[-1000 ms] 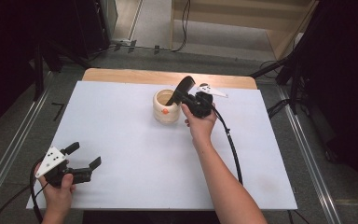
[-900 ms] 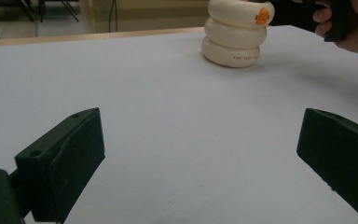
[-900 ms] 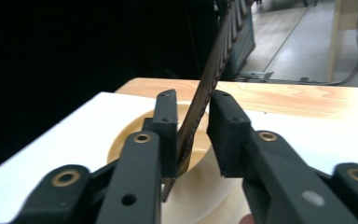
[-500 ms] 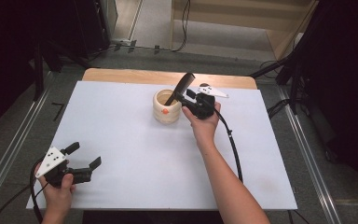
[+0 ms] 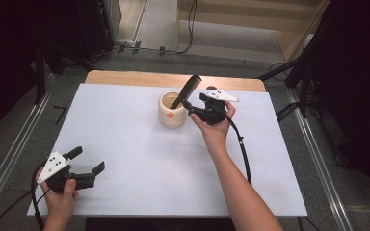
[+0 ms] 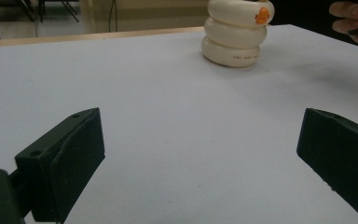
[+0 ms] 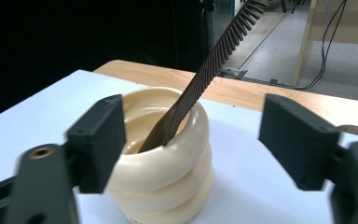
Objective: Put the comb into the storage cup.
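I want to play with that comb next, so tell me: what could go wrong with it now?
1. The dark toothed comb leans steeply out of the cream ringed plastic cup; it might tip the cup or slide out.
2. The right tool, whose jaws have just been opening with nothing gripped between them, sits right beside the cup; pulling back carelessly could knock it over.

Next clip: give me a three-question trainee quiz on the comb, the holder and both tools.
1. Where does the comb stand?
2. True or false: the right tool clamps the comb.
3. The left tool is: A) open above the sheet, B) shut on the holder, C) inside the holder.

Key
1. In the cream ringed holder, leaning, teeth end sticking out.
2. False: its jaws have just been opening and stand apart, the comb free beyond them.
3. A.
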